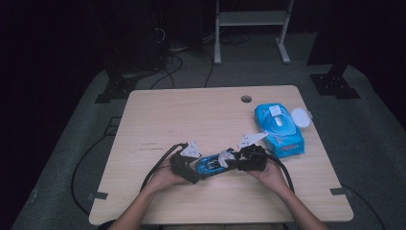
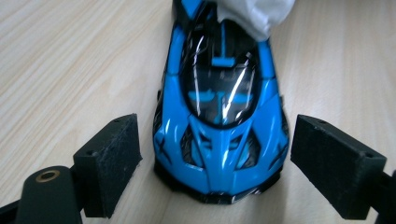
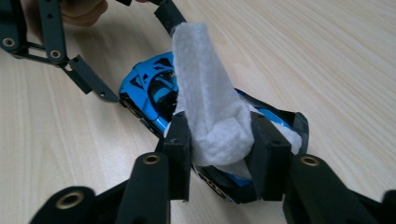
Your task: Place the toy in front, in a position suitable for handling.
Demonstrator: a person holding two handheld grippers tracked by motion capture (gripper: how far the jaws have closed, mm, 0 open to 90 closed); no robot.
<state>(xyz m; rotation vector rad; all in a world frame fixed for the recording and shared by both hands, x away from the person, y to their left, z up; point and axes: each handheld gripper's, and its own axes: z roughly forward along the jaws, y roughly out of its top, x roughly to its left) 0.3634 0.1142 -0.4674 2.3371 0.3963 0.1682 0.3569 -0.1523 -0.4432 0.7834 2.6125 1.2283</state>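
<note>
A blue toy car (image 1: 210, 164) lies on the wooden table (image 1: 191, 115) near the front edge. In the left gripper view its nose (image 2: 219, 116) sits between the pads of my left gripper (image 2: 215, 158). That gripper is open, with a thin gap showing at the left pad. My right gripper (image 3: 219, 154) is shut on a bunched white wipe (image 3: 210, 107). The wipe rests on the car's rear half (image 3: 149, 88), and a strip of it stands up above the jaws. Seen from above, the two grippers (image 1: 200, 171) (image 1: 231, 161) face each other along the car.
A blue pack of wet wipes (image 1: 279, 128) with its white lid (image 1: 300, 117) flipped open lies at the right, behind my right hand. A cable hole (image 1: 246, 99) sits near the table's far edge. Cables trail off the front and left edges.
</note>
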